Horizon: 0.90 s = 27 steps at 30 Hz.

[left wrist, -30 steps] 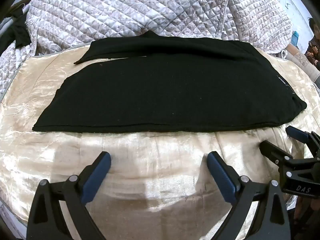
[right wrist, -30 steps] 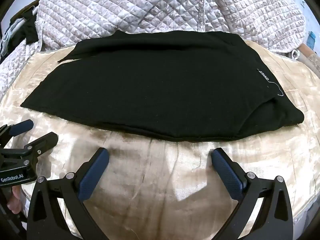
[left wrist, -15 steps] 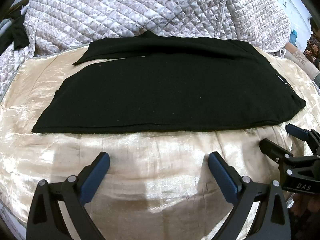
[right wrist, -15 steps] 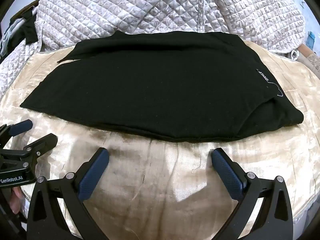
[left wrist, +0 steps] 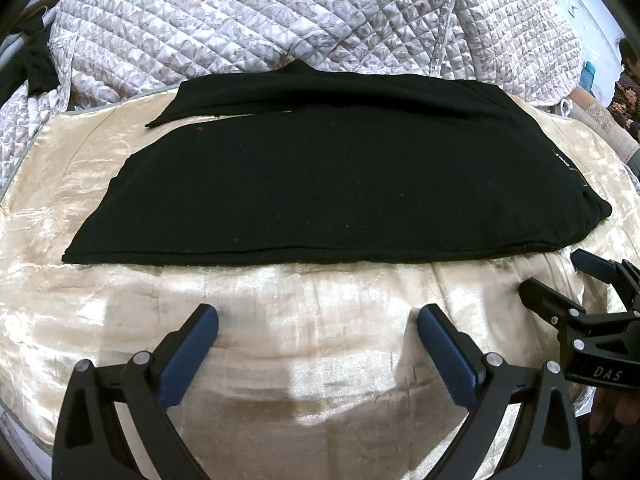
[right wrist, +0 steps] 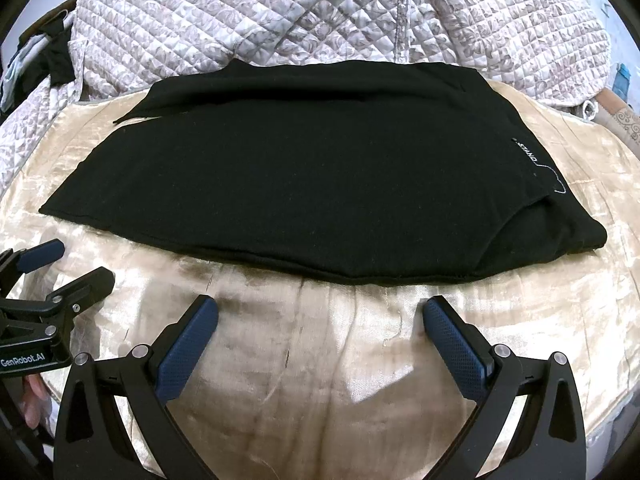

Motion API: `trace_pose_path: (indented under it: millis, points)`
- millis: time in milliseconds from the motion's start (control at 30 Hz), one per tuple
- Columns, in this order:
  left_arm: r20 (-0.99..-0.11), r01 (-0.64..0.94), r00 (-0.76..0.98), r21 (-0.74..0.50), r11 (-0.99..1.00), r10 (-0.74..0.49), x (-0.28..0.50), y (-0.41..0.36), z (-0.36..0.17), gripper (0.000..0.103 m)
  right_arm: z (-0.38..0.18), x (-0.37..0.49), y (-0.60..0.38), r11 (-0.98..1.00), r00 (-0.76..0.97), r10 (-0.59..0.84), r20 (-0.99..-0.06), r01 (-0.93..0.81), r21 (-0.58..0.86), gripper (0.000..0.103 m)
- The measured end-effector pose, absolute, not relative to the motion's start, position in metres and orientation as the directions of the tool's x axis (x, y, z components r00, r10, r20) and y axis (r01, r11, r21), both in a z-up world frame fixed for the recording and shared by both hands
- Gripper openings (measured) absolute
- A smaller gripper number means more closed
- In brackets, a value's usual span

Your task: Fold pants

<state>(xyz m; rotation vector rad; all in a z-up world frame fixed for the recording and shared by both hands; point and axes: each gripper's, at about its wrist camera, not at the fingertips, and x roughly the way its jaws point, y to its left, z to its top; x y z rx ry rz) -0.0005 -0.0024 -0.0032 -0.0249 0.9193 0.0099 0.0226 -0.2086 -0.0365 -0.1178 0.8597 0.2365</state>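
Note:
Black pants [left wrist: 340, 184] lie flat and folded lengthwise on a shiny cream sheet [left wrist: 280, 320], with a small white label near their right end [right wrist: 528, 154]; they also show in the right wrist view [right wrist: 312, 184]. My left gripper [left wrist: 316, 324] is open and empty, just short of the pants' near edge. My right gripper [right wrist: 320, 316] is open and empty, also short of the near edge. The right gripper shows at the right of the left wrist view [left wrist: 560, 276]. The left gripper shows at the left of the right wrist view [right wrist: 68, 262].
A quilted grey-white blanket [left wrist: 300, 16] is heaped behind the pants. A dark garment [left wrist: 36, 68] lies at the far left. A person [left wrist: 628, 92] sits at the far right edge. The cream sheet [right wrist: 320, 380] runs around the pants.
Both grippers have stayed open and nearly still. The view has shifted only slightly; the pants have not moved.

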Motion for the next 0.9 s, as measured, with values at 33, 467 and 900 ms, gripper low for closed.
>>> trace_pose_path:
  millis: [33,467,900]
  points:
    - [-0.796,-0.019,0.606,-0.017,1.000,-0.002,-0.0005,-0.0026,-0.0031,0.102,-0.0365,0.0226,-0.2088,0.967,0.628,0.158,-0.762,-0.253,-0.008,0.103]
    - [-0.796,-0.019,0.605,-0.019,1.000,-0.004,-0.0008,-0.0019,-0.0039,0.102,-0.0366,0.0227,-0.2090,0.967,0.628,0.157,-0.762,-0.253,-0.009,0.103]
    - [-0.797,-0.018,0.604,-0.021,1.000,-0.006,-0.0003,-0.0013,-0.0035,0.102,-0.0368,0.0230,-0.2088,0.968,0.627,0.157,-0.763,-0.253,-0.009,0.103]
